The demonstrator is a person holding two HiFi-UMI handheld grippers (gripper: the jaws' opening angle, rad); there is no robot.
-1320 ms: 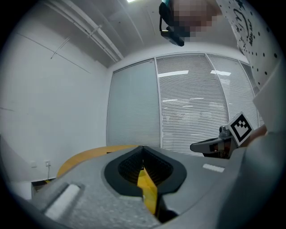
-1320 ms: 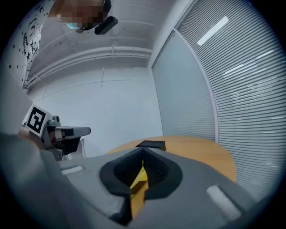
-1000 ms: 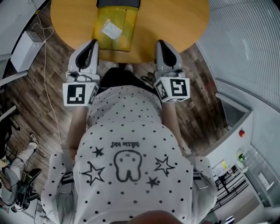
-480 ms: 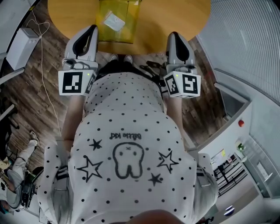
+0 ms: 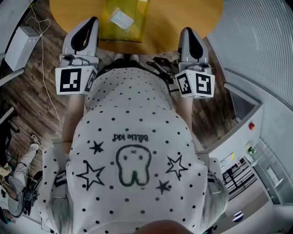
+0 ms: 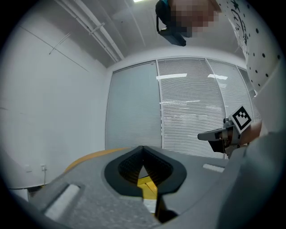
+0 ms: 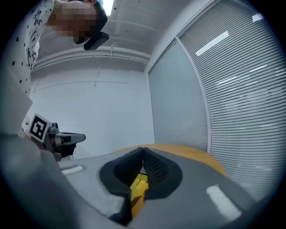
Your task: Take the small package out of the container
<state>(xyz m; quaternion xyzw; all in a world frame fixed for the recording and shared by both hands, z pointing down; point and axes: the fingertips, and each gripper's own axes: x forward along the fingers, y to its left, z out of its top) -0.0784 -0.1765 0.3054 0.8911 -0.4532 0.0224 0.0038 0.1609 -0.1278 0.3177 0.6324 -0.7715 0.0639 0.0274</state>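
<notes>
Wood-plank flooring (image 5: 32, 91) and a wall of slatted blinds (image 5: 256, 36) surround a round orange-brown table (image 5: 183, 13) at the top of the head view. The left gripper (image 5: 90, 23) has its jaws brought together at the tips with nothing between them, and the right gripper (image 5: 187, 32) is likewise closed and empty. Both hang level at the table's near edge, one on each side of the yellow container (image 5: 135, 32), well short of it. The small package (image 5: 121, 19) lies flat inside that container, toward its far end. It looks like a thin pale pouch, so I judge it light, soft and probably slick. A pinch on a raised edge or corner should serve better than pressing down on its flat face, which may only slide it along the floor of the container. No print on the package can be read at this size. Each gripper's cube (image 5: 72, 81) bears only black-and-white square markers. The person's dotted shirt (image 5: 137, 77) shows upside-down lettering that seems to read "Battle kid".
</notes>
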